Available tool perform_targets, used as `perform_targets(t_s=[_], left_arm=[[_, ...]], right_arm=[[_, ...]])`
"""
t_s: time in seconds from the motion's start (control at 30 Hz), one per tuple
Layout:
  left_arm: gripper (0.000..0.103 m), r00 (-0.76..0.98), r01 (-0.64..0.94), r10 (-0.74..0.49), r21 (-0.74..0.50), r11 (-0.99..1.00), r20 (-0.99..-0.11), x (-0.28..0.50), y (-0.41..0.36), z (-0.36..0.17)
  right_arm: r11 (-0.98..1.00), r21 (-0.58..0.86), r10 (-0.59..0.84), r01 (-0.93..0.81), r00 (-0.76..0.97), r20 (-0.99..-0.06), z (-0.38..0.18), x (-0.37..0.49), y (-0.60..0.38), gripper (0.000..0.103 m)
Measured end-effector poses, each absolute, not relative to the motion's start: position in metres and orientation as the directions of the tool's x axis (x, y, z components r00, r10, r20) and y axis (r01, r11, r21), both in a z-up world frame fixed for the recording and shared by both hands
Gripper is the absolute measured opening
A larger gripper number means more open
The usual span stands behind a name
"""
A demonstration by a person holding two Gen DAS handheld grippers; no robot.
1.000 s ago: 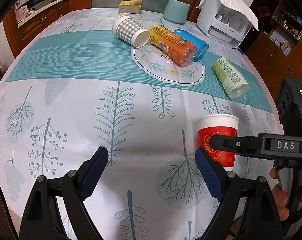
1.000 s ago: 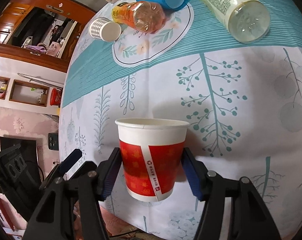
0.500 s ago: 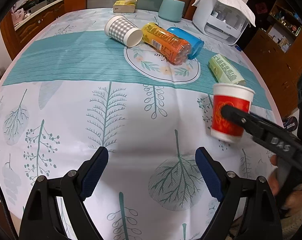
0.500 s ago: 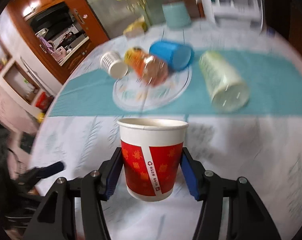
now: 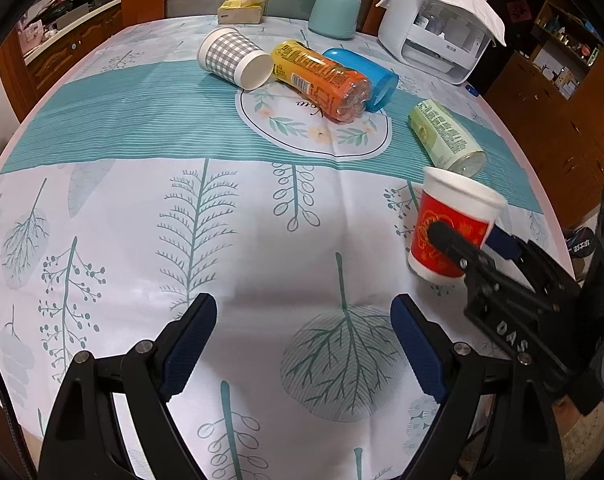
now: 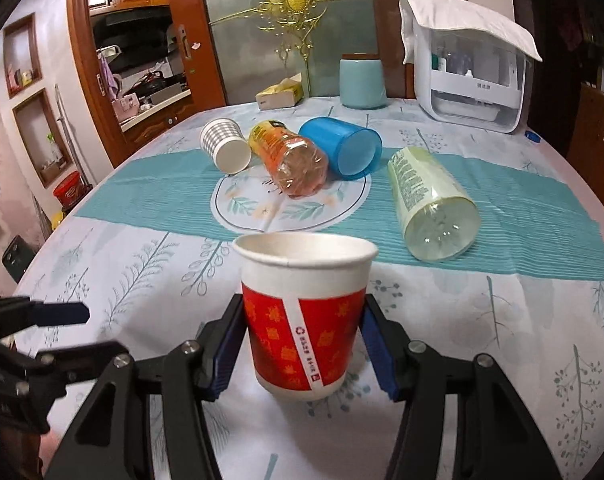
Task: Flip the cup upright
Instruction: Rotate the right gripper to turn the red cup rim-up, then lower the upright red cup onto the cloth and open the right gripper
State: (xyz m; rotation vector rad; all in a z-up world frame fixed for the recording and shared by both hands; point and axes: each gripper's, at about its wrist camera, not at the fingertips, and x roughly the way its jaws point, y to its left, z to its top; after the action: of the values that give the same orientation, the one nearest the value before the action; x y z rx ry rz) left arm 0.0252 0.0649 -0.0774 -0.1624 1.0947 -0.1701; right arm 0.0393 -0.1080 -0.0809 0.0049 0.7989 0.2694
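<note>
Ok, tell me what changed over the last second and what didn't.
The right gripper, still shut on the red-and-white paper cup, carried it mouth-up away from the table's near edge toward the pale green bottle lying on its side. The left gripper stayed open and empty. The checked paper cup, orange bottle and blue plastic cup still lie on their sides.

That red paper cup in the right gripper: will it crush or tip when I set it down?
The red paper cup looks thin-walled and empty, so a hard squeeze from the right gripper could probably dent it. Its base is narrower than its rim and it is likely light, so it may tip if nudged.
</note>
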Motion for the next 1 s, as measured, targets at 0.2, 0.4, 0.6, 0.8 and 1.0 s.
perform_targets(t_s=[0.2, 0.4, 0.6, 0.8, 1.0], left_arm=[[0.088, 0.461, 0.044, -0.207, -0.21, 0.977, -0.863, 0.024, 0.06, -0.078], [0.088, 0.467, 0.041, -0.201, -0.206, 0.978, -0.861, 0.025, 0.056, -0.079], [0.088, 0.475, 0.035, -0.192, -0.199, 0.979, -0.859, 0.025, 0.053, -0.078], [0.088, 0.479, 0.019, -0.18, -0.195, 0.981, -0.859, 0.025, 0.054, -0.078], [0.088, 0.486, 0.005, -0.166, -0.187, 0.982, -0.858, 0.027, 0.055, -0.078]], right_arm=[[0.965, 0.077, 0.231, -0.25, 0.676, -0.7, -0.083, 0.02, -0.108, 0.057], [0.965, 0.083, 0.233, -0.247, 0.675, -0.7, -0.087, 0.01, -0.11, 0.057], [0.966, 0.052, 0.218, -0.254, 0.689, -0.691, -0.089, 0.006, -0.106, 0.057], [0.965, 0.009, 0.199, -0.263, 0.707, -0.679, -0.091, 0.004, -0.1, 0.057], [0.963, -0.018, 0.188, -0.268, 0.721, -0.667, -0.093, 0.005, -0.095, 0.057]])
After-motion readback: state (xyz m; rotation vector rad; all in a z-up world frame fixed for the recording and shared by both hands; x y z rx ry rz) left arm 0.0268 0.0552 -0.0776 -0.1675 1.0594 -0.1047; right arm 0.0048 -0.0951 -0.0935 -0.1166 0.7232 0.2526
